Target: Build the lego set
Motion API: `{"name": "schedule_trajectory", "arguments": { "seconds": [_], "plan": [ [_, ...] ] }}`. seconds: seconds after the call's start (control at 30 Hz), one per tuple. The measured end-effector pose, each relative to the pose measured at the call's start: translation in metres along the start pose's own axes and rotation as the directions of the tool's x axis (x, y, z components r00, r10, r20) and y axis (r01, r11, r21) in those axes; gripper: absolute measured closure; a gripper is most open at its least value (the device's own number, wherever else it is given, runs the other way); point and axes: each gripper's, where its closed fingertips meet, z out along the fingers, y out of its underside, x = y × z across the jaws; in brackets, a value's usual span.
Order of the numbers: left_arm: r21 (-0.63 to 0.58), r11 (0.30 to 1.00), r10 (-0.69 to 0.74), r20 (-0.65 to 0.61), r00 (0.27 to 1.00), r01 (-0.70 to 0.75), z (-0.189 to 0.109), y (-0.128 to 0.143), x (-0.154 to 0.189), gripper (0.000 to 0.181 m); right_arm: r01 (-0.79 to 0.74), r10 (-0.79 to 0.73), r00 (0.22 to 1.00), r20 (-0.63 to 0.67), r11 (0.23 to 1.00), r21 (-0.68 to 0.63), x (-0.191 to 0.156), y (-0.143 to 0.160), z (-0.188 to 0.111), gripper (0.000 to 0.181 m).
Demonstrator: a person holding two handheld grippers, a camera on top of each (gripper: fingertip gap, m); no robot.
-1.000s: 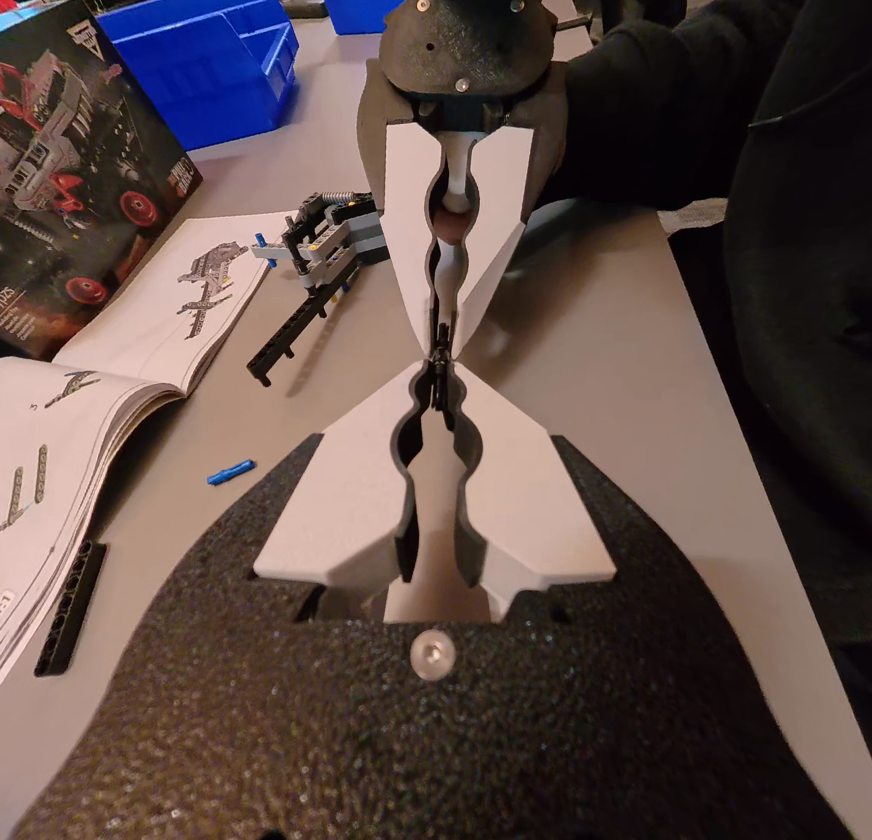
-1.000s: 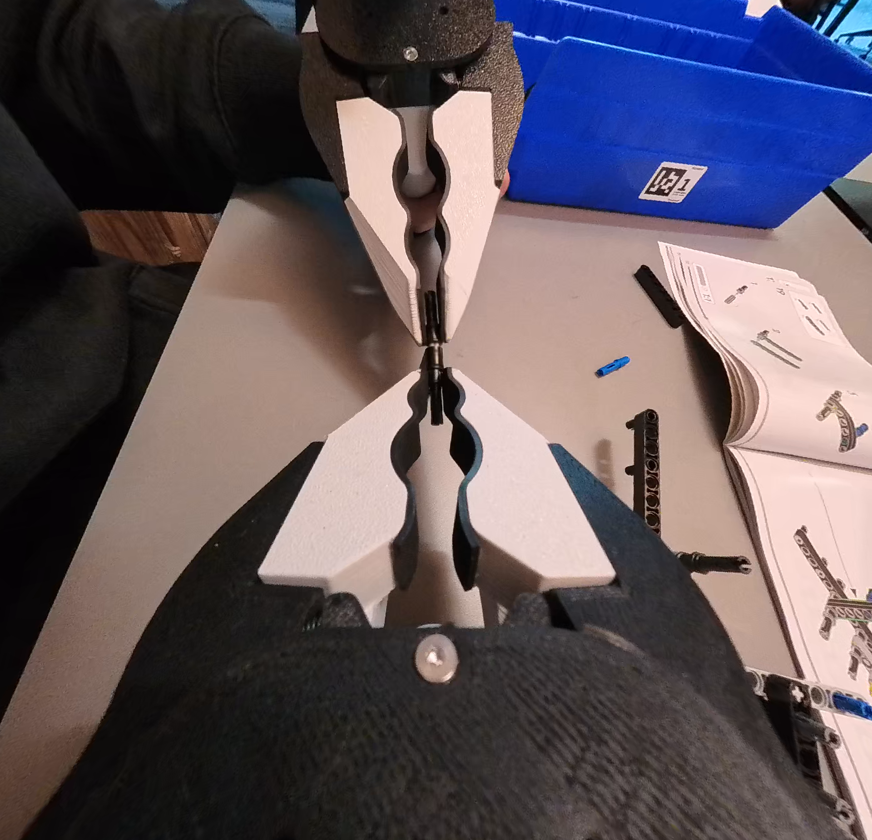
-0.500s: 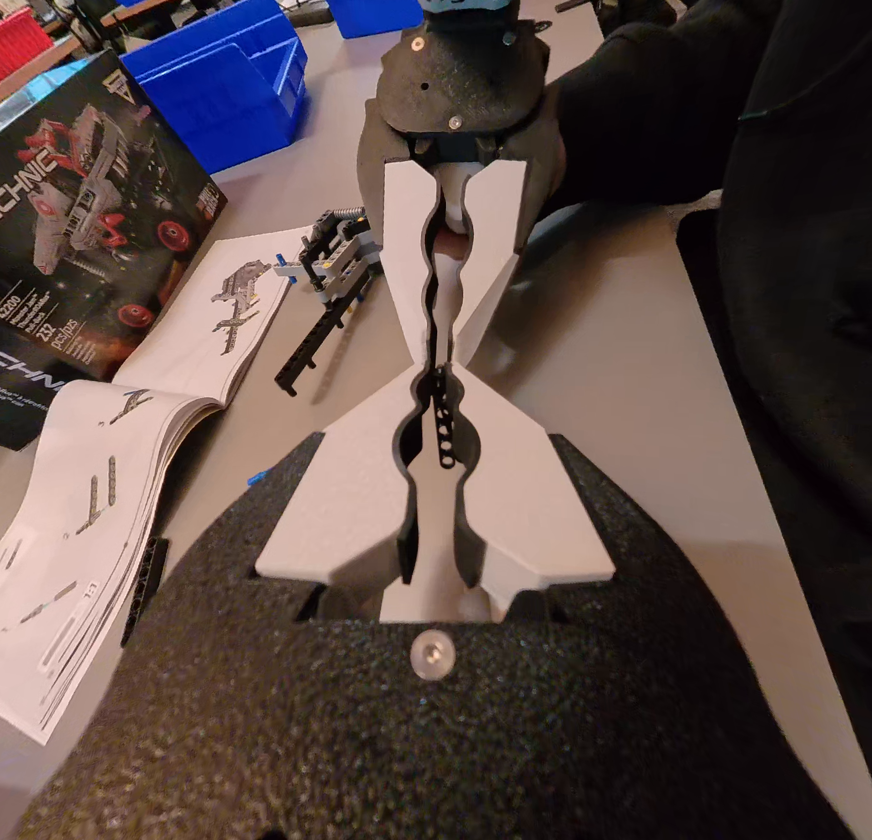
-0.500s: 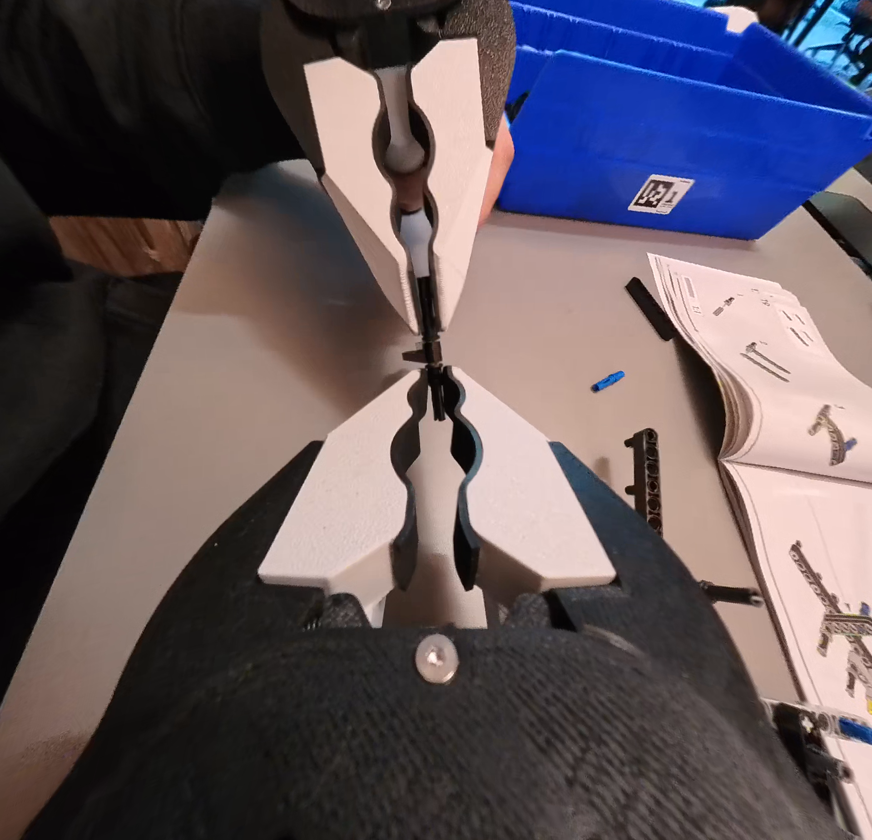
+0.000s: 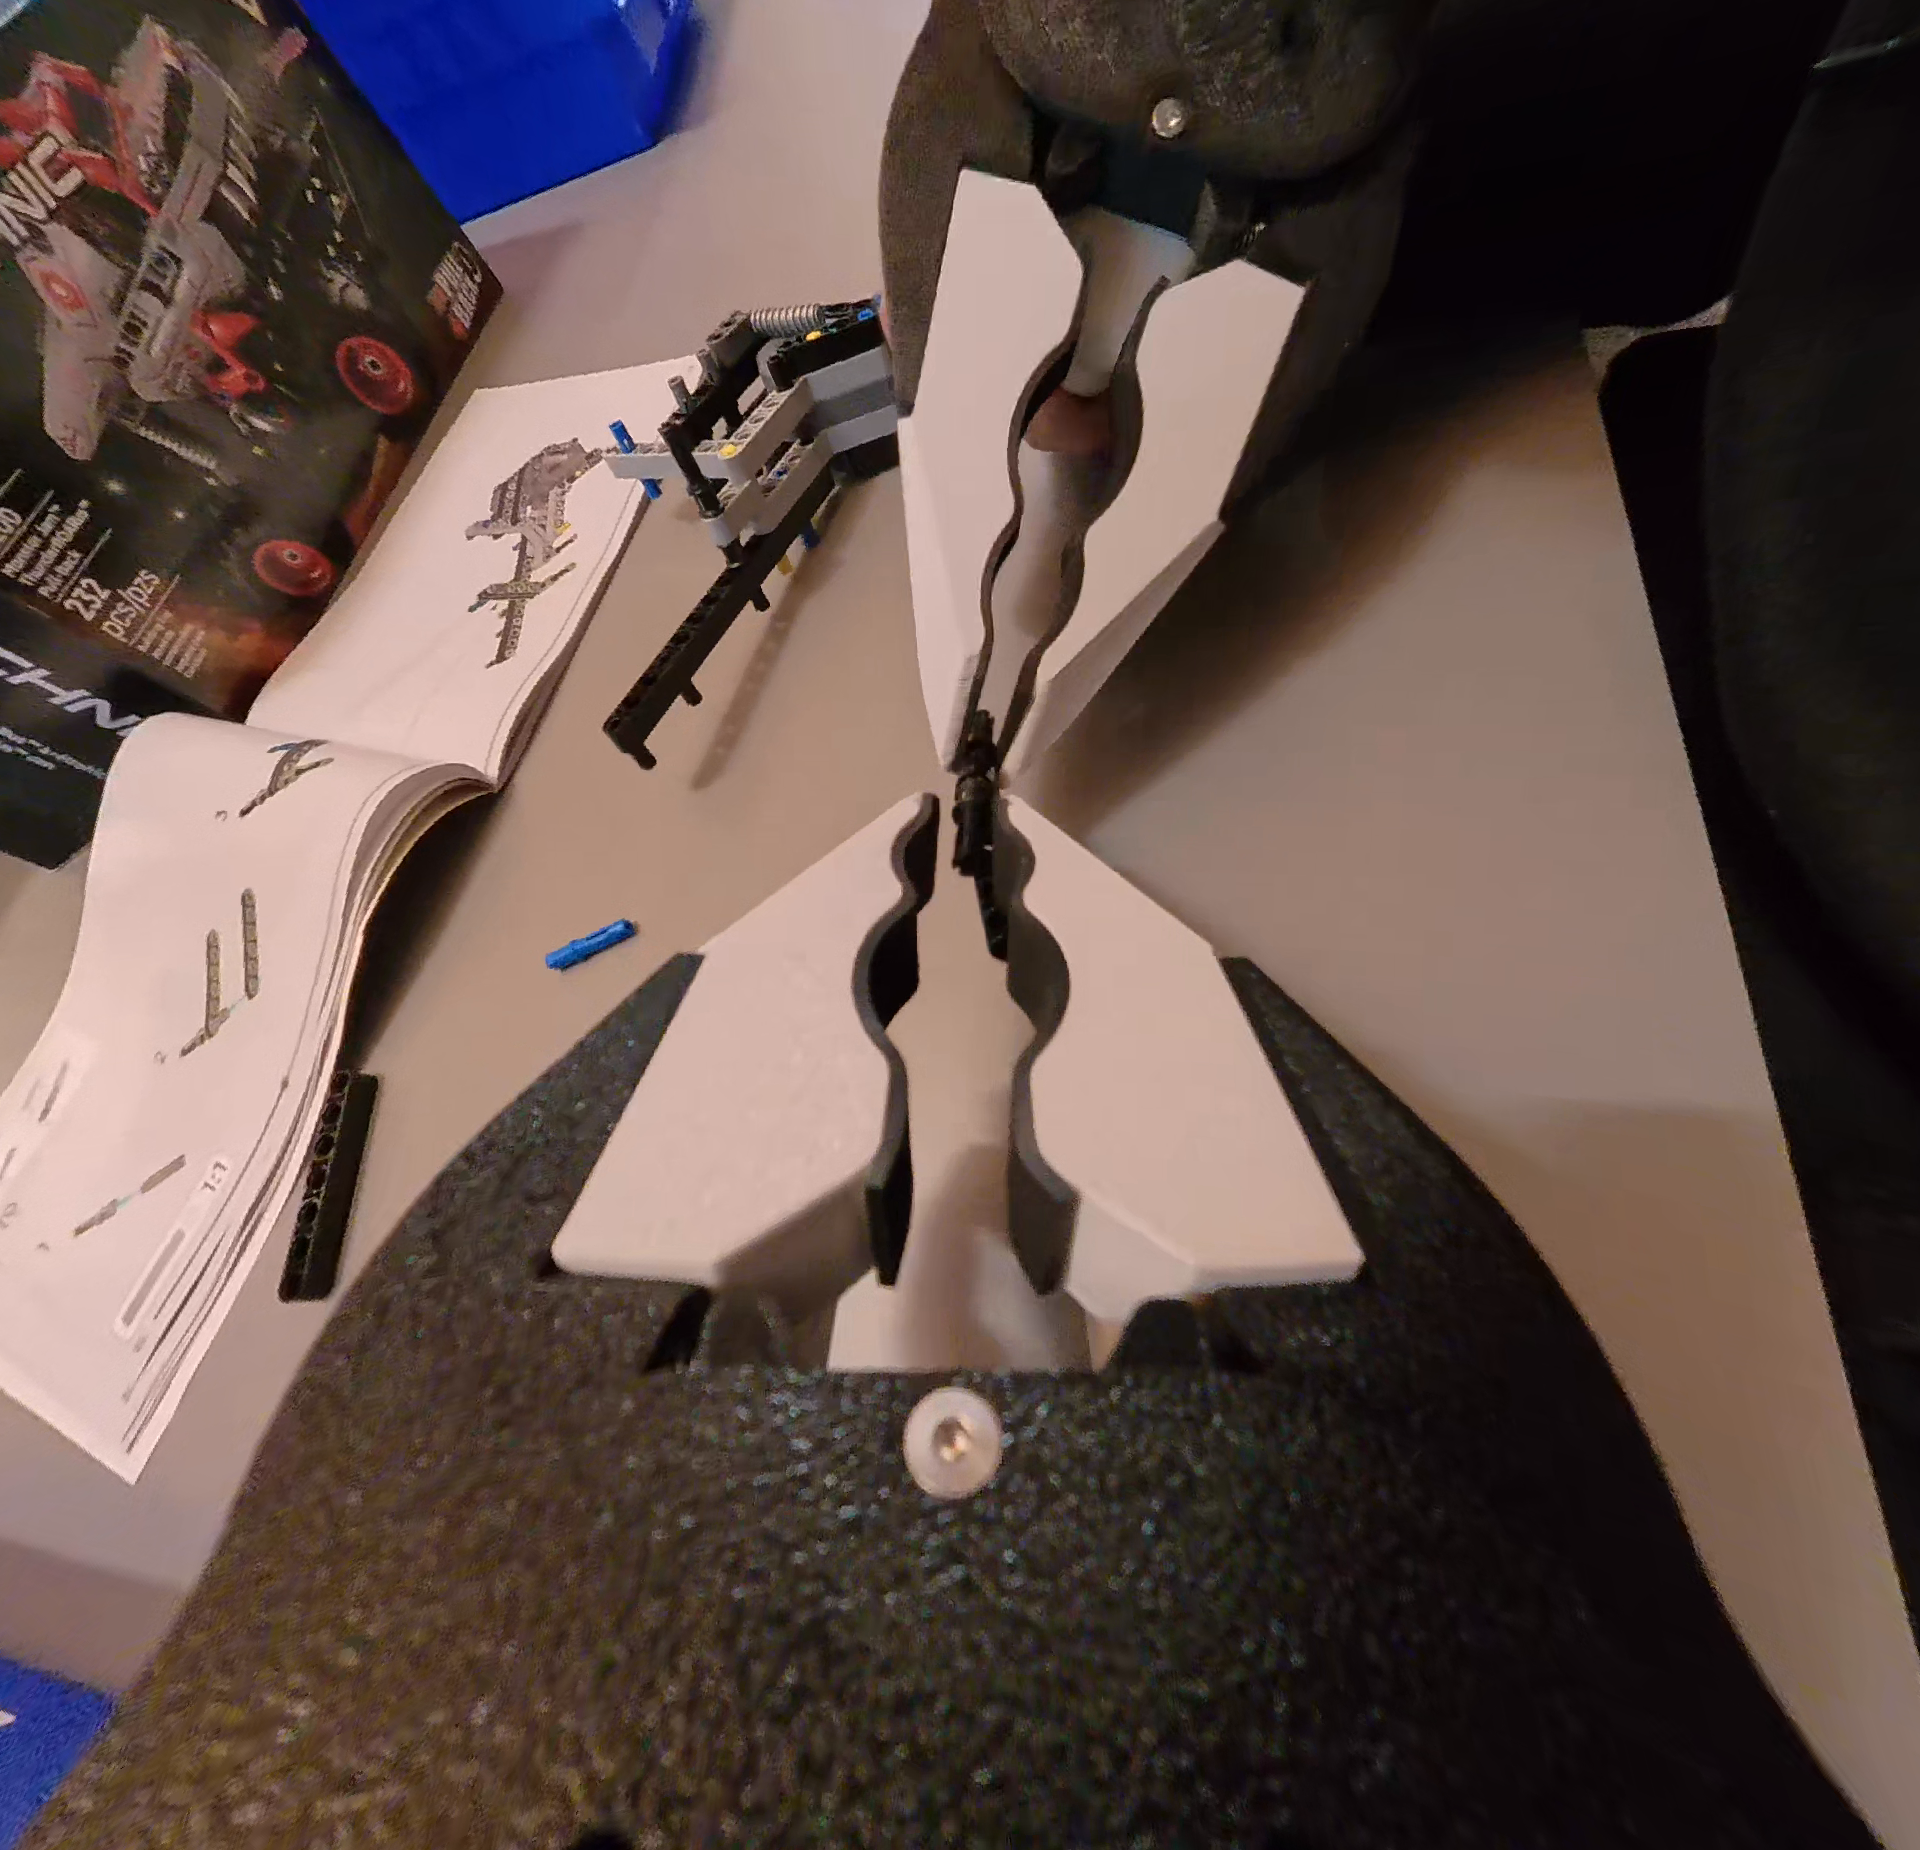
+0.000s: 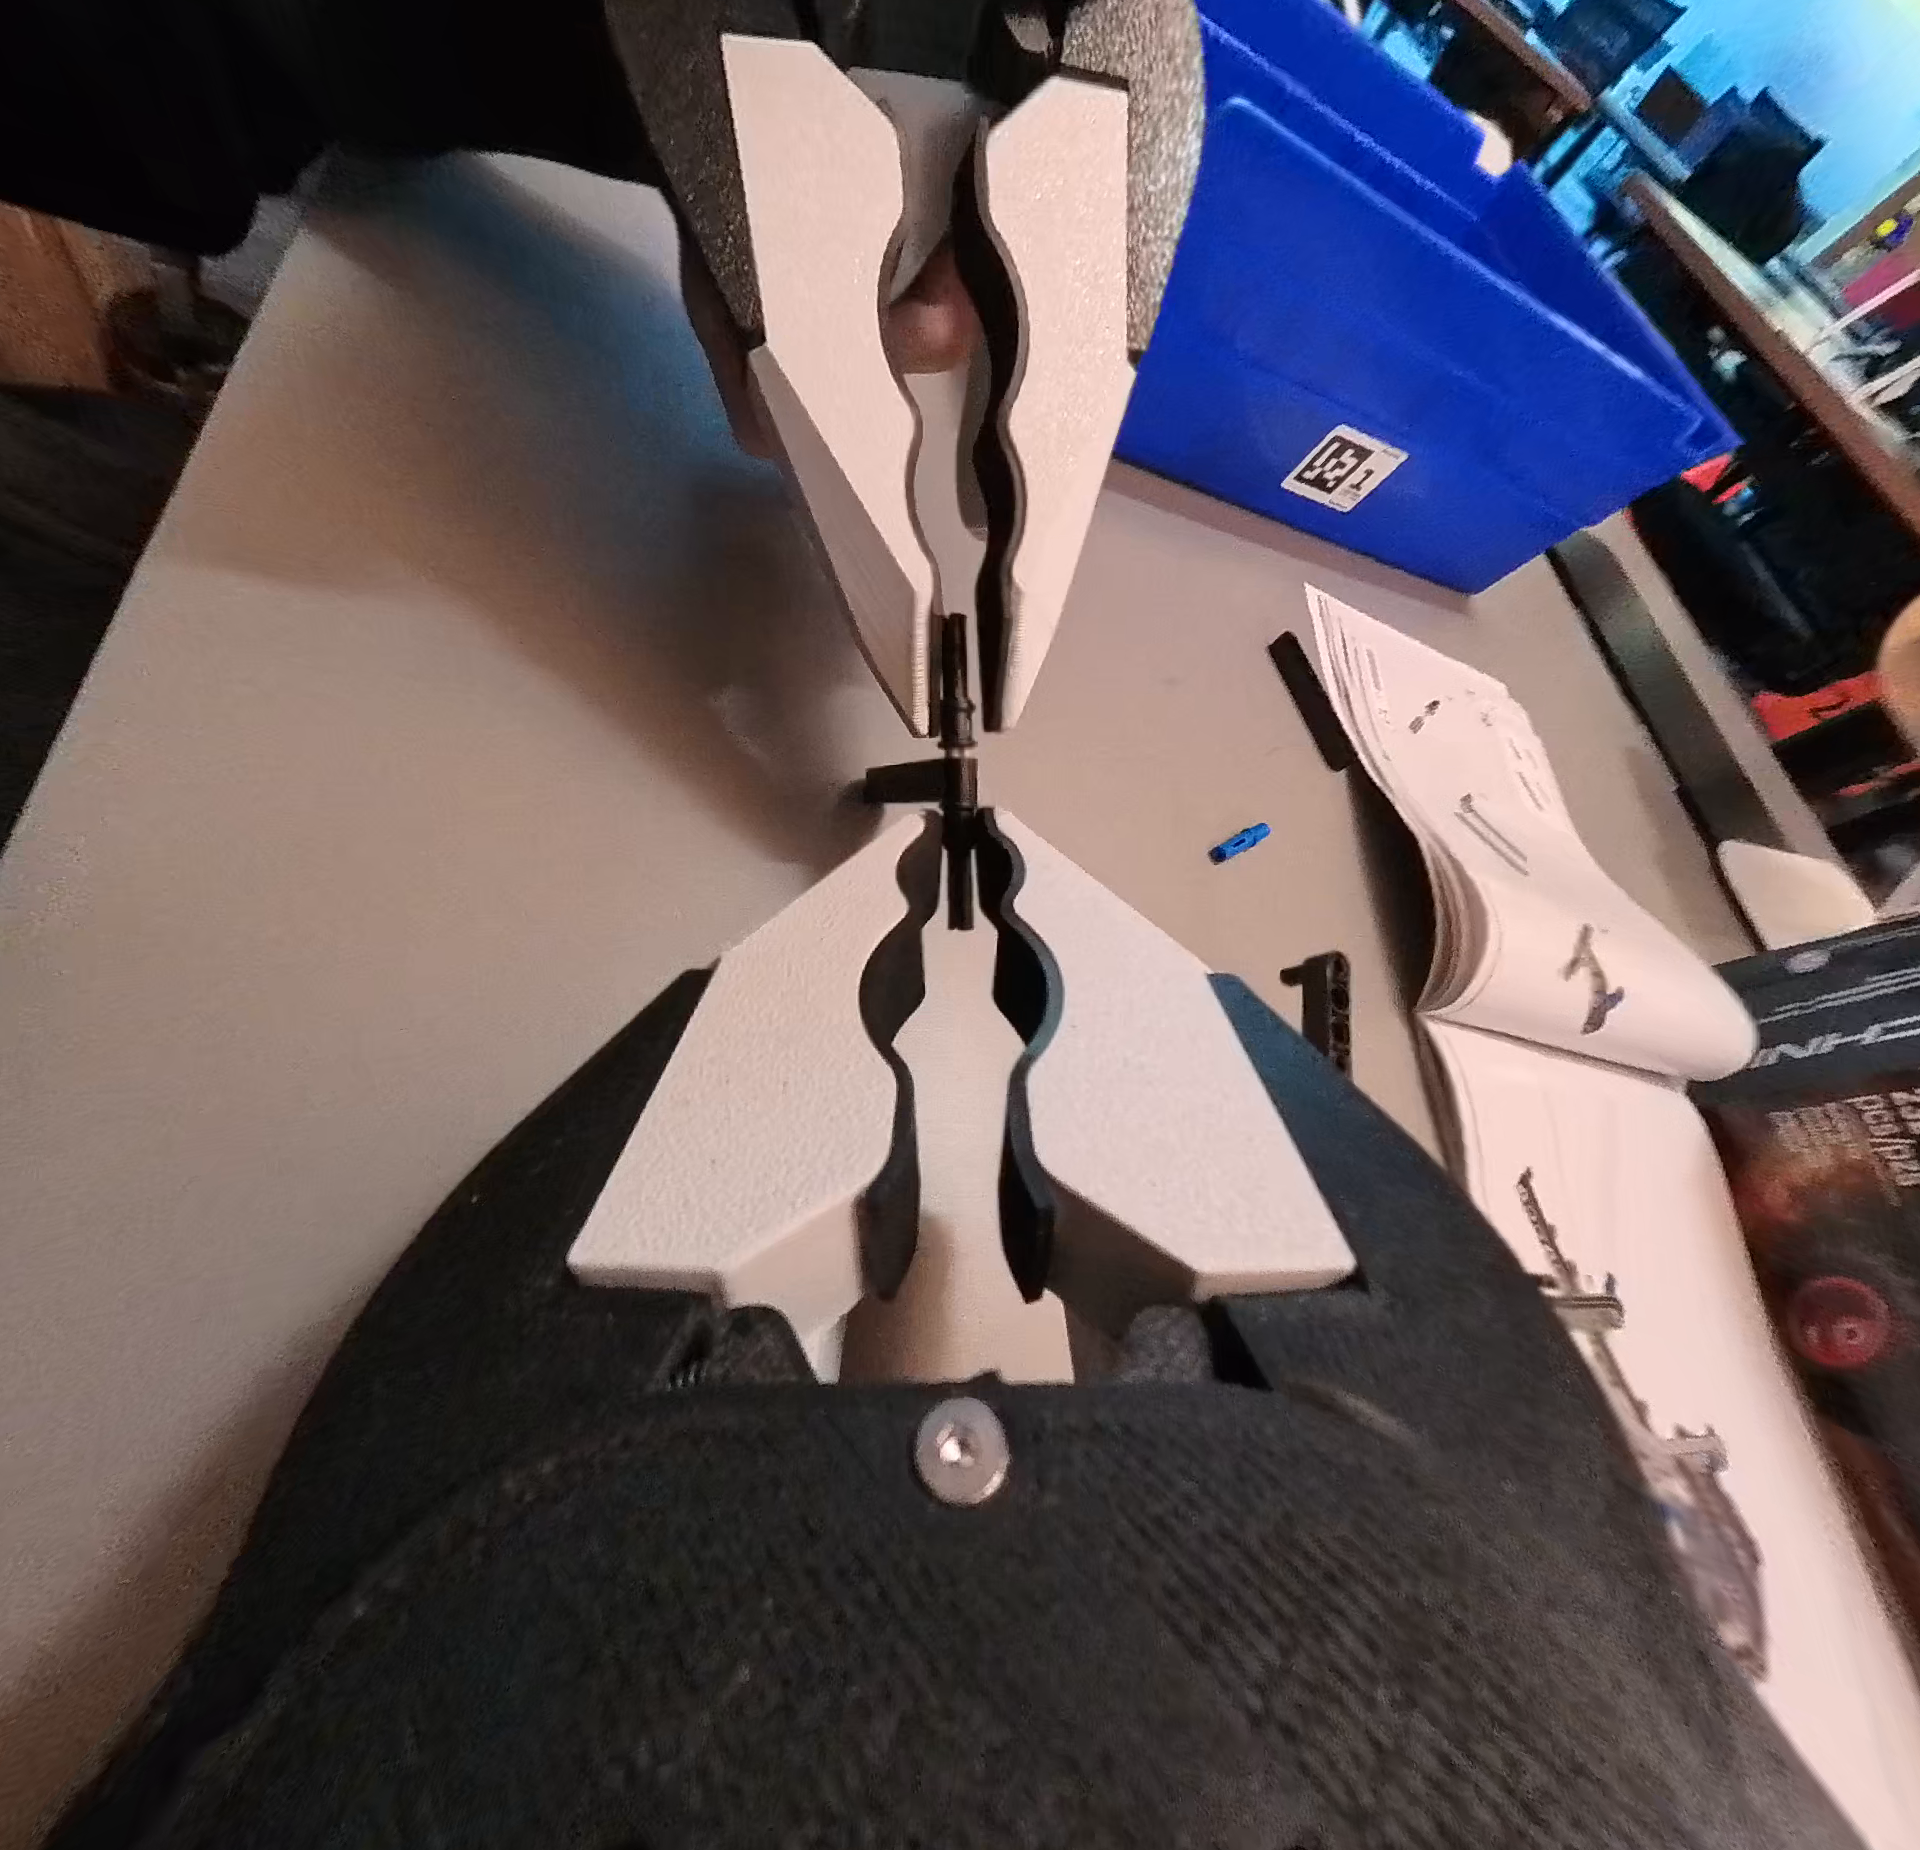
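Observation:
My left gripper (image 5: pixel 968 813) is shut on a thin black beam (image 5: pixel 985 891), seen edge-on between its pads. My right gripper (image 6: pixel 958 821) is shut on a short black pin (image 6: pixel 961 881). The two grippers meet tip to tip above the grey table (image 5: pixel 1299 761), and the black pieces touch in the small gap between them. In the left wrist view the right gripper (image 5: pixel 977 751) comes in from the top. In the right wrist view the left gripper (image 6: pixel 958 730) comes in from the top, and a short black part (image 6: pixel 899 784) sticks out sideways at the joint.
A part-built black and grey assembly (image 5: pixel 769 429) lies beside an open instruction booklet (image 5: pixel 416 678) and the set's box (image 5: pixel 177 242). A loose blue pin (image 5: pixel 590 943) and a black beam (image 5: pixel 327 1187) lie on the table. Blue bins (image 6: pixel 1351 346) stand behind. A dark sleeve (image 5: pixel 1766 450) is on the right.
Both grippers stay tip to tip but have tilted. The beam in my left gripper showed its holes half a second ago and is now edge-on. A black part now sticks out sideways at the joint.

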Motion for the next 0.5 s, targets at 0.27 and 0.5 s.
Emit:
{"name": "schedule_trajectory", "arguments": {
  "seconds": [0.27,0.5],
  "plan": [
    [-0.004,1.000,0.007,0.012,1.000,-0.007,-0.001,-0.001,-0.002,0.177,0.141,-0.144,0.984,-0.108,0.989,-0.035,0.006,-0.001,0.003,0.178],
    [-0.042,0.999,0.028,0.038,0.999,-0.027,0.006,0.003,-0.003,0.177,0.180,-0.192,0.974,-0.119,0.978,-0.103,0.005,0.008,0.006,0.178]
  ]
}}
